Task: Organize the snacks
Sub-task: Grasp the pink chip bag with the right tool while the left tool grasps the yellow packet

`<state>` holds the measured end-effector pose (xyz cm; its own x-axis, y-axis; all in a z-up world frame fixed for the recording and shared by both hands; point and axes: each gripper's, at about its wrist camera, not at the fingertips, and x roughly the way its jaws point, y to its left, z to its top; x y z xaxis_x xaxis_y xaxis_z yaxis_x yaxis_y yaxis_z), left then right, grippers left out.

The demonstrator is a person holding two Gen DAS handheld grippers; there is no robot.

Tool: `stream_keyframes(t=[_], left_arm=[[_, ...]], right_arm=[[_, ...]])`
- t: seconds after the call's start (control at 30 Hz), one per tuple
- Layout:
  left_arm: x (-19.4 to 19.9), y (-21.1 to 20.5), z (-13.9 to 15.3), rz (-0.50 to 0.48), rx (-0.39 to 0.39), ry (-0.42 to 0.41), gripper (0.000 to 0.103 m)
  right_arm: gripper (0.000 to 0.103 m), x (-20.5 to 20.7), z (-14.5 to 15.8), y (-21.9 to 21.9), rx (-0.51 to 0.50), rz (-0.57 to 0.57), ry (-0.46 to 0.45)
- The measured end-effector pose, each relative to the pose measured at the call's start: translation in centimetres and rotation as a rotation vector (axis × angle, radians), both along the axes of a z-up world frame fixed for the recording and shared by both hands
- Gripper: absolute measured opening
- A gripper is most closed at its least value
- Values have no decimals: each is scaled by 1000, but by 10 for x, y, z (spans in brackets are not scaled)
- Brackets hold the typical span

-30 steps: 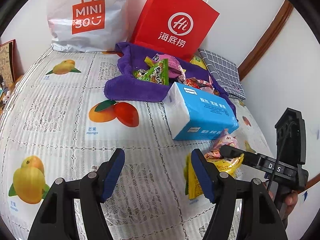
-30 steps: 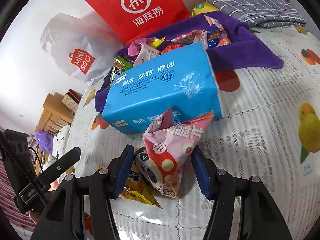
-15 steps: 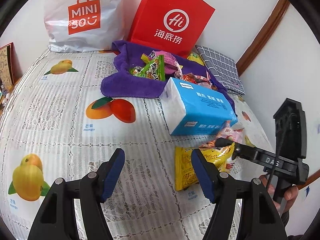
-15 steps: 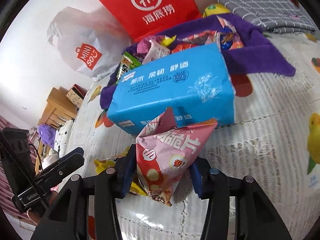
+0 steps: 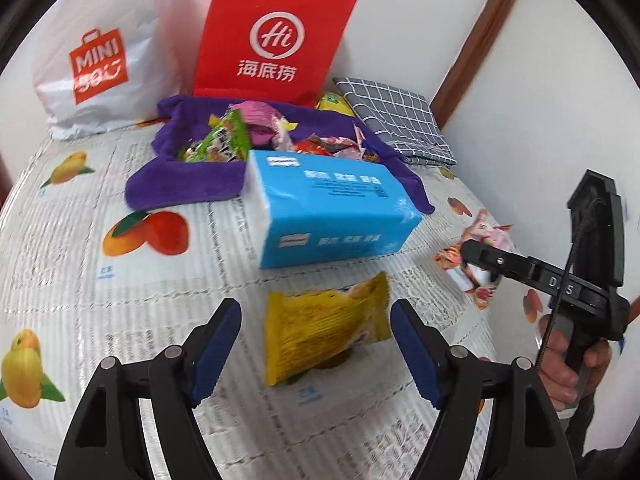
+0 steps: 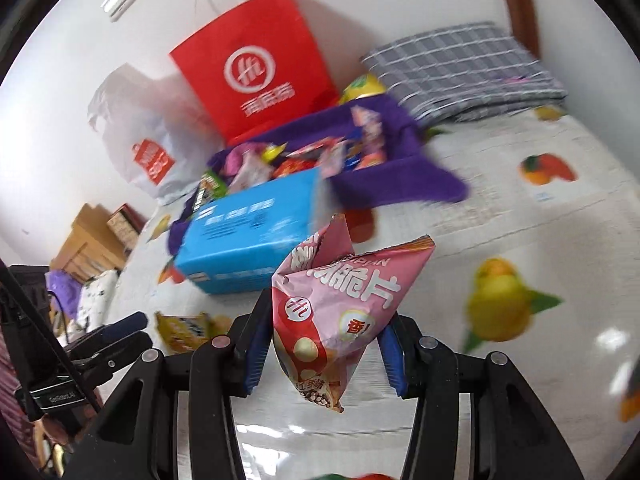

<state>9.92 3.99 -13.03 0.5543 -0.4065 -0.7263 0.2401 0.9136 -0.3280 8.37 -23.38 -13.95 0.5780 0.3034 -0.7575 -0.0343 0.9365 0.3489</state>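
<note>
Left wrist view: the left gripper point(image 5: 316, 344) has its jaws spread wide, holding nothing, and the yellow snack packet point(image 5: 326, 330) lies flat on the fruit-print surface point(image 5: 80, 280) between the blue pads without touching them. Just beyond it sits a blue tissue pack point(image 5: 328, 210), and behind that a purple cloth tray point(image 5: 180, 184) heaped with snacks, in front of a red paper bag point(image 5: 276, 36) and a white Miniso bag point(image 5: 100, 64). At the right, the right gripper point(image 5: 478, 260) carries a pink snack bag point(image 5: 486, 236) above the surface

Right wrist view: the right gripper point(image 6: 324, 344) has its jaws closed in on the pink snack bag point(image 6: 340, 308), pinching its lower half; the bag stands upright and crumpled, lifted off the surface point(image 6: 520, 220). The tissue pack point(image 6: 252, 236) lies just behind it, the yellow packet point(image 6: 184, 330) at lower left beside the left gripper point(image 6: 120, 334)
</note>
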Motion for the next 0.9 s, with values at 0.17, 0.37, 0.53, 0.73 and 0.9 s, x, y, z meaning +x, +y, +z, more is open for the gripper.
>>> stream_keyframes(t=[0.17, 0.37, 0.53, 0.73, 0.9], left_arm=[[6, -21, -5, -25, 10, 24, 76], [11, -35, -17, 0, 92, 48, 76], [14, -36, -26, 22, 106, 59, 76], [13, -37, -28, 7, 106, 47, 71], [13, -36, -29, -19, 70, 64, 57]], right_arm=[[48, -8, 0, -21, -31, -20, -11], [48, -14, -5, -35, -32, -33, -7], [48, -14, -10, -38, -44, -30, 5], [48, -11, -9, -38, -57, -40, 19], [48, -9, -3, -31, -69, -43, 19]])
